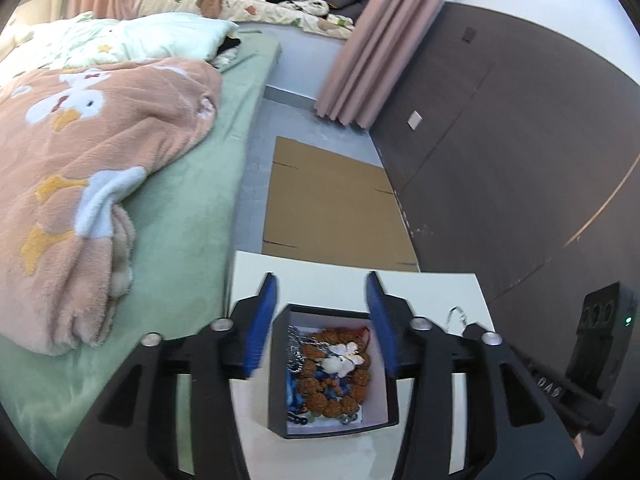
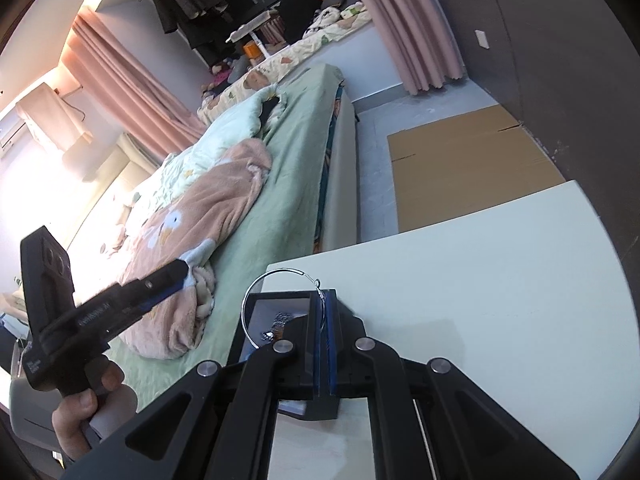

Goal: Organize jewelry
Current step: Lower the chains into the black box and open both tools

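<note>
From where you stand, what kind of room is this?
Most likely a bedroom. A bed with a green sheet and a duck blanket fills the left, a pillow lies at its head, and pink curtains hang beyond it.

The worktop is plain white. The box has black walls and a white floor, holding rust-brown beads, blue beads and a white charm. The hoop is silver. The left claw has blue pads on black arms, as does the right claw. The blanket is peach with white ducks and yellow feet on a pale green bed. Curtains are dusty pink; cardboard is tan.
</note>
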